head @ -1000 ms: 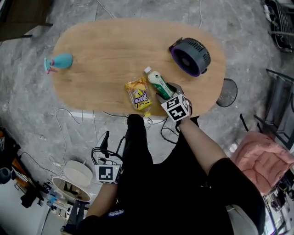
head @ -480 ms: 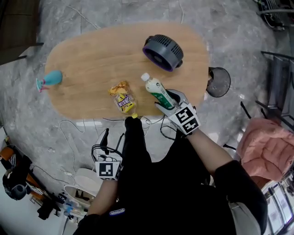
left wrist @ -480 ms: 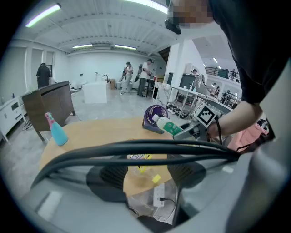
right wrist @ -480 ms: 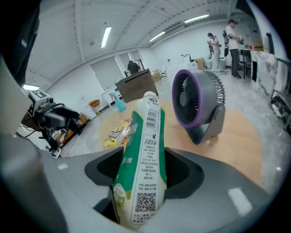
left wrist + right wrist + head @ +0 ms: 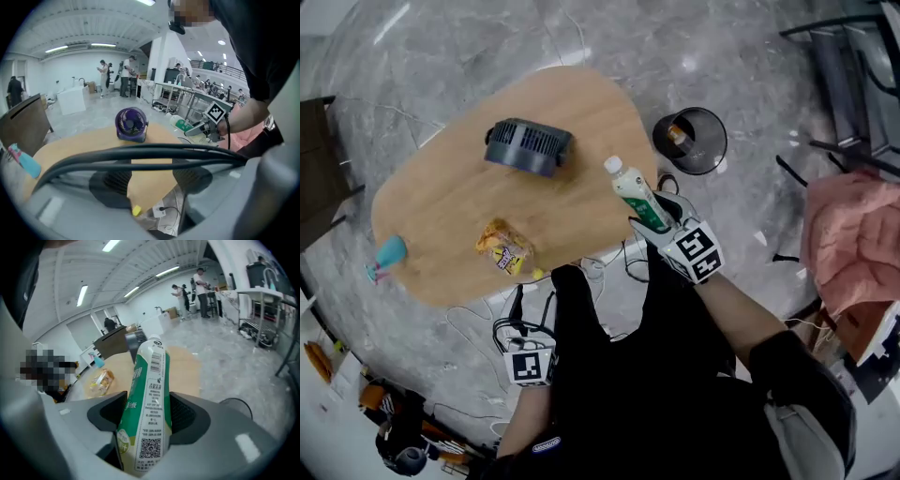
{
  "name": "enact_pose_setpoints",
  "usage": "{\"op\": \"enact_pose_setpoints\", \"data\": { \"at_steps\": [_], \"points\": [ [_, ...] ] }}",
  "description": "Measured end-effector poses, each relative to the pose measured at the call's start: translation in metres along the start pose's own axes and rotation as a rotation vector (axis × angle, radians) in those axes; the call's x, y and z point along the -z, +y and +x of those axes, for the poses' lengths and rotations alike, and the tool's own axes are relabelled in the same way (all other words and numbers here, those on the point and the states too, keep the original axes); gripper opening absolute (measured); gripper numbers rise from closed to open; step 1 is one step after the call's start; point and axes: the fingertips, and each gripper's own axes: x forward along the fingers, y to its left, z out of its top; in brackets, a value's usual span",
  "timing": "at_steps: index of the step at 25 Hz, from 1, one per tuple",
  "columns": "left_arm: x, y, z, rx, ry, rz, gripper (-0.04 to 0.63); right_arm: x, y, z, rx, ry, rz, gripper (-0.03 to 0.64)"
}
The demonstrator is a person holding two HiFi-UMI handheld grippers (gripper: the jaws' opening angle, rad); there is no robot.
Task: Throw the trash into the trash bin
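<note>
A white and green plastic bottle [image 5: 635,195] is clamped by its lower end in my right gripper [image 5: 661,223], cap pointing away from me. It hangs over the right edge of the wooden table [image 5: 459,202], short of the black mesh trash bin [image 5: 690,141] on the floor. In the right gripper view both pads press on the bottle [image 5: 147,399]. A yellow snack packet [image 5: 504,248] lies on the table near its front edge. My left gripper [image 5: 152,180] is low by my body at the table's front. Its jaws stand apart with nothing between them, and black cables [image 5: 140,154] cross in front.
A dark purple desk fan [image 5: 528,145] stands at the back of the table. A blue spray bottle [image 5: 386,258] lies at the table's left end. Cables [image 5: 614,267] trail on the floor below the front edge. A pink cloth [image 5: 853,244] lies on a chair at the right.
The right gripper has lifted the bottle off the table and carried it right, toward the bin. The head view has swung right. The left gripper has stayed low by the body.
</note>
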Motion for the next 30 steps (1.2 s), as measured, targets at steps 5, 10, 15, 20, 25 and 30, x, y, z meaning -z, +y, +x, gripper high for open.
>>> {"op": "enact_pose_setpoints", "data": {
  "at_steps": [5,10,15,20,25,30],
  "points": [
    [-0.028,-0.042,0.038,0.080,0.021,0.080,0.276,0.060,-0.099,-0.063,0.179,0.016,0.192,0.304],
    [-0.046,-0.068,0.062,0.146,0.063,0.124,0.276,0.108,-0.161,-0.078,0.286,0.050,0.312,0.304],
    [-0.048,-0.097,0.081,0.182,0.094,0.152,0.276,0.146,-0.215,-0.065,0.309,0.092,0.416,0.304],
    [-0.055,-0.103,0.090,0.194,0.111,0.172,0.276,0.180,-0.251,-0.037,0.300,0.159,0.570,0.304],
    [-0.044,-0.105,0.086,0.193,0.158,0.138,0.276,0.203,-0.282,-0.001,0.275,0.222,0.741,0.305],
    [-0.027,-0.093,0.086,0.168,0.188,0.107,0.276,0.219,-0.315,0.033,0.251,0.322,0.872,0.307]
  ]
}}
